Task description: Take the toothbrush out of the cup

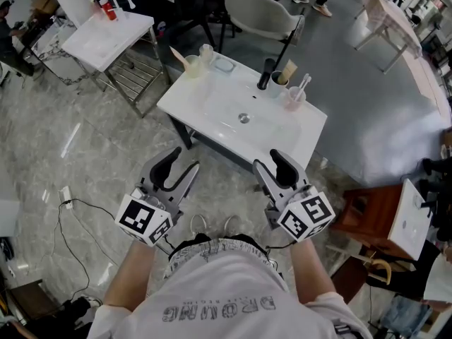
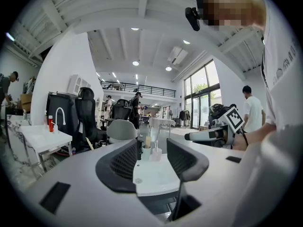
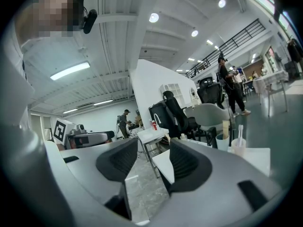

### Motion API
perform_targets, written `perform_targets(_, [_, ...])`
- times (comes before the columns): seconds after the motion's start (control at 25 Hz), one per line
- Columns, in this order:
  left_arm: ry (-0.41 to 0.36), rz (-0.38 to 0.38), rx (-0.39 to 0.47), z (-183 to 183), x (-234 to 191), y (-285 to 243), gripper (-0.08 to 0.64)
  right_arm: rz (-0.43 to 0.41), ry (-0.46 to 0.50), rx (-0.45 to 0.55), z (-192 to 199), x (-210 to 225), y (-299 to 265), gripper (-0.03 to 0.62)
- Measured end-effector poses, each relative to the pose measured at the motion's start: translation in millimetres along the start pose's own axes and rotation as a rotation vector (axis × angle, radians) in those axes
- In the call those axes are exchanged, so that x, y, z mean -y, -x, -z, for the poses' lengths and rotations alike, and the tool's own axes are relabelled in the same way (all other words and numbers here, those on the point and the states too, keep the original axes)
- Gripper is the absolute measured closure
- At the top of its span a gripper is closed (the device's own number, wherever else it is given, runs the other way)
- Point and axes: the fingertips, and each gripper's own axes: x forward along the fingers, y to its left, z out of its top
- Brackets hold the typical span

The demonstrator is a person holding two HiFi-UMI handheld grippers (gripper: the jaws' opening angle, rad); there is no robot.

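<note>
Since the toothbrush [image 1: 304, 83] is a thin and stiff plastic stick, I judge it to be very light and a little slippery. It stands loose, leaning on the rim of the pale pink cup [image 1: 294, 97]. This cup is in the upper right part of the head view, on the white surface [image 1: 212, 108], near a second cup [image 1: 280, 78] and the black tap [image 1: 265, 74]. The best place to take hold seems to be the part that shows above the rim, with a gentle pinch, because the cup also looks light and may tip or lift together with it. The left gripper [image 1: 182, 165] and the right gripper [image 1: 266, 159] both have their jaws wide apart with nothing between them. They touch nothing and hang before the surface, well apart from the cup.
</note>
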Motion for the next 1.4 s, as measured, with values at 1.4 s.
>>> perform_targets(1.4, [-0.005,-0.152,-0.011,13.9,33.3,-30.5,0.322,-0.02,-0.013,0.021,-3.8,74.0,49.0,0.344])
